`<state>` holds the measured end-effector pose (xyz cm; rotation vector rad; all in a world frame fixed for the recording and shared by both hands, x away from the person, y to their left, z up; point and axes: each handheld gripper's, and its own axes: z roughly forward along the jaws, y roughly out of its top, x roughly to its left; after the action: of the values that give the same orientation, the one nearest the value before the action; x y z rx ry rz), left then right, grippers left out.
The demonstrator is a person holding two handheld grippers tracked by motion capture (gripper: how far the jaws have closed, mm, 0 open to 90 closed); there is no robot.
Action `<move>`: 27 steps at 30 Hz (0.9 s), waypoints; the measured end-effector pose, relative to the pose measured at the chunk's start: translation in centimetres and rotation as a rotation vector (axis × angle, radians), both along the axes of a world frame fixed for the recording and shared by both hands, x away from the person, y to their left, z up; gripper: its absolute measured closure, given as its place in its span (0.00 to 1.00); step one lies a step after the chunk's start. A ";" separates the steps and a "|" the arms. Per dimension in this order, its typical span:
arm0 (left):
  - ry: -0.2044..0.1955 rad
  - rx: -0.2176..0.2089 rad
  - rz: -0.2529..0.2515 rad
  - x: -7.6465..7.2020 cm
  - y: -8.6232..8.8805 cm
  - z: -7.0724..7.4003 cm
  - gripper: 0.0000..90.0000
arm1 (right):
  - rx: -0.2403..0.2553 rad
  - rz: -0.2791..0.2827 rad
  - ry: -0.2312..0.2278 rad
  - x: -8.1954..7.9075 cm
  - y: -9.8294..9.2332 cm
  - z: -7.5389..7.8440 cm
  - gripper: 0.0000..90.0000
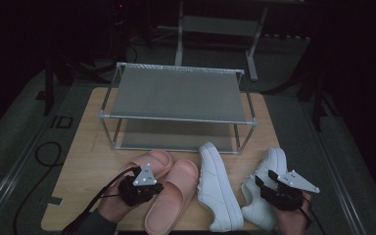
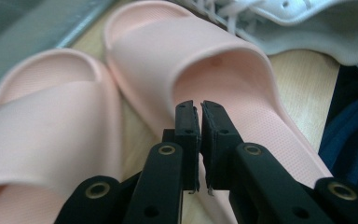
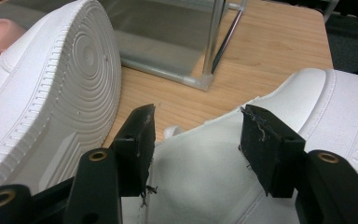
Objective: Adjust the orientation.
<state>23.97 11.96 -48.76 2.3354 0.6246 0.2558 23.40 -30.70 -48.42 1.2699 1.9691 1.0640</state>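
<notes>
Nearest, left gripper [image 1: 152, 187]: held in the person's left hand at the near edge of the table, above the heel end of the two pink slides; in the left gripper view [image 2: 200, 116] its jaws stand almost together, only a thin slit between the pads, with nothing between them.
Right gripper [image 1: 263, 182]: held in the person's right hand at the near right corner, over the right-hand white sneaker; in the right gripper view [image 3: 198, 123] its jaws stand wide apart on either side of the sneaker's upper, and whether the pads touch the leather cannot be told.
Left pink slide [image 1: 152, 161]: flat on the table, partly under the left gripper, toe toward the rack; just beside its partner.
Right pink slide [image 1: 174, 196]: flat on the table, between the left slide and the tipped sneaker; in the left gripper view [image 2: 223, 70] its strap opening faces the jaws.
Tipped white sneaker [image 1: 218, 188]: lying on its side, its ridged sole [image 3: 70, 88] turned toward the right gripper.
Right white sneaker [image 1: 264, 171]: upright, toe toward the rack, its collar beneath the right gripper.
Table [image 1: 85, 161]: light wooden top.
Shoe rack [image 1: 176, 93]: two grey shelves in a metal tube frame, standing beyond the four shoes at the table's far half; both shelves bare.
</notes>
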 end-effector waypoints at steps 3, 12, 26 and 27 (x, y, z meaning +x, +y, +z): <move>0.011 0.009 -0.031 -0.1 -0.8 -0.8 0.95 | -0.001 0.000 0.000 0.0 0.0 0.0 0.49; 0.040 -0.008 -0.038 0.3 -2.3 -2.3 0.98 | -0.003 0.000 -0.002 0.0 0.0 0.0 0.49; 0.058 0.045 -0.050 0.3 -2.8 -3.2 1.00 | -0.005 0.001 -0.001 0.0 0.0 0.0 0.49; 0.059 0.046 -0.050 0.3 -2.7 -3.2 1.00 | -0.006 0.001 -0.001 0.0 0.1 0.0 0.49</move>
<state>24.23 9.24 -51.93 2.4067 0.5937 0.1803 23.41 -30.65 -48.44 1.2653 1.9705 1.0583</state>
